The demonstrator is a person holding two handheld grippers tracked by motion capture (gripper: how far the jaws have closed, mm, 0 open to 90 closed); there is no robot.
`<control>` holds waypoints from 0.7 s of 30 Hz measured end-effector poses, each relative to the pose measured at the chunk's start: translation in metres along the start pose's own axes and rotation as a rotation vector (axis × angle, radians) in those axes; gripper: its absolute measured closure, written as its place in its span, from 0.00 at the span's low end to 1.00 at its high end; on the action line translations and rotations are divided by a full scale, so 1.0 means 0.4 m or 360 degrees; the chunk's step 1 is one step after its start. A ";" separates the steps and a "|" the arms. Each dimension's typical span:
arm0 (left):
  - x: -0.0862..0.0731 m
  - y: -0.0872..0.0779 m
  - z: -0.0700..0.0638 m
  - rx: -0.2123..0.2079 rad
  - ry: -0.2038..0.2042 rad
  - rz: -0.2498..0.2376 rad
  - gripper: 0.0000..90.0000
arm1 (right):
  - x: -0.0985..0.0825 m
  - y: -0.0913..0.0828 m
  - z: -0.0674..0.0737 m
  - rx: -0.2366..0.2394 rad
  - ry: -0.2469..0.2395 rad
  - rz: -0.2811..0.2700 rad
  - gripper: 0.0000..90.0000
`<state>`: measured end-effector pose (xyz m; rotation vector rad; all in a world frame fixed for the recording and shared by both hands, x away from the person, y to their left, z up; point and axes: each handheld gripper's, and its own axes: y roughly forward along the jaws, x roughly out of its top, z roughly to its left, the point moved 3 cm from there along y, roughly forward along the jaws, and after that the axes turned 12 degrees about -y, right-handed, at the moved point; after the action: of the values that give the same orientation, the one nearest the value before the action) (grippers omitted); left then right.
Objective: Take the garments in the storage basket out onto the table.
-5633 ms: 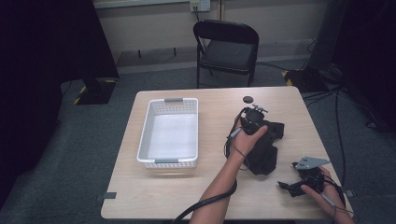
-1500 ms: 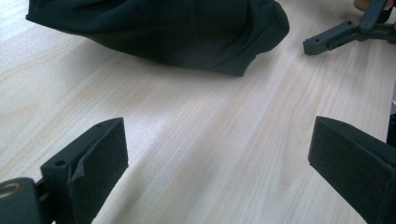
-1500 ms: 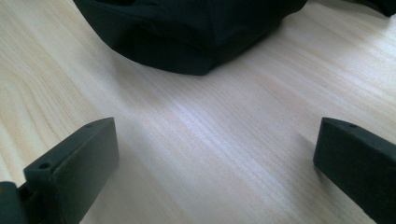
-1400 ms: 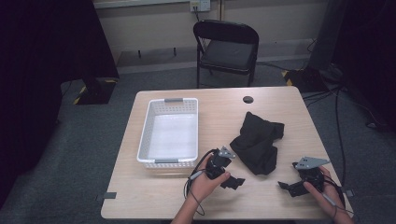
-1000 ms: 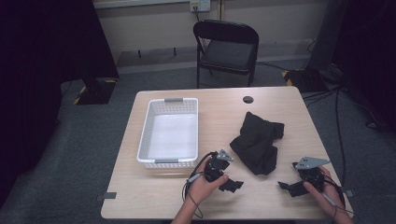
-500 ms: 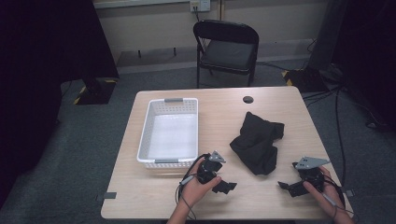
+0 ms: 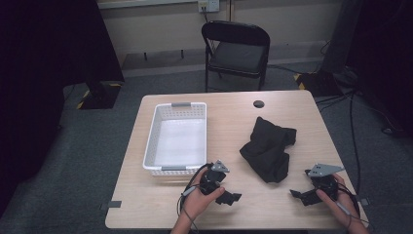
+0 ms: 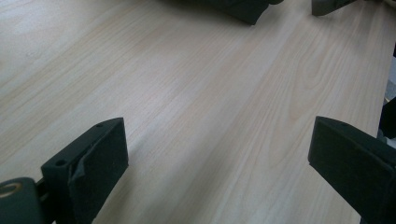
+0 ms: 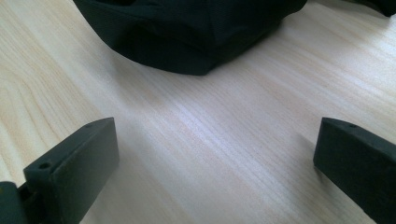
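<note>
High view: my left tongs (image 7: 229,196) and right tongs (image 7: 301,194) gape empty on counter (image 7: 234,122); I'd next grab cloth (image 7: 268,148) for basket (image 7: 176,137).

Worktop (image 7: 234,122): light wood, fine straight grain, pale streaks visible in both gripper views. Basket (image 7: 152,141): white, perforated walls, grey handle tabs at each end. Cloth (image 7: 268,148): plain black, no pattern. Left gripper (image 7: 229,197): black, with a grey plate on top; its jaw pads are matte black. Right gripper (image 7: 299,195): black, same grey plate, black pads. Chair (image 7: 236,48): black frame, dark seat. Grommet (image 7: 258,104) in worktop: black. Floor (image 7: 97,146): grey-blue carpet. Yellow-black striped tape (image 7: 83,100) on the floor at left, another patch at right by the cables. Wall (image 7: 156,24): beige. Curtains (image 7: 44,58) on both sides: black.
</note>
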<state>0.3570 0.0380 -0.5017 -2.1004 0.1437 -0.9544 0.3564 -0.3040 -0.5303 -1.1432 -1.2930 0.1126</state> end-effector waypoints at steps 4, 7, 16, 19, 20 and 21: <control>-0.011 -0.003 0.005 0.0000 -0.0005 0.0009 0.05 | 0.000 0.000 0.000 0.0000 0.0000 0.0000 0.00; -0.018 -0.005 0.007 -0.0001 -0.0012 0.0009 0.05 | 0.000 0.000 0.000 0.0000 0.0000 0.0000 0.00; -0.035 -0.017 0.022 0.0012 -0.0027 -0.0002 0.05 | 0.000 0.000 0.000 0.0000 0.0000 0.0000 0.00; -0.042 -0.022 0.029 0.0023 -0.0039 -0.0006 0.05 | 0.000 0.000 0.000 0.0000 0.0000 0.0000 0.00; -0.045 -0.023 0.031 0.0021 -0.0049 -0.0008 0.05 | 0.000 0.000 0.000 0.0000 -0.0001 0.0000 0.00; -0.047 -0.025 0.034 0.0025 -0.0048 -0.0006 0.05 | 0.000 0.000 0.000 0.0000 0.0000 0.0000 0.00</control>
<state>0.3506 0.0606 -0.5110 -2.1004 0.1164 -0.9230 0.3564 -0.3040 -0.5303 -1.1434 -1.2931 0.1125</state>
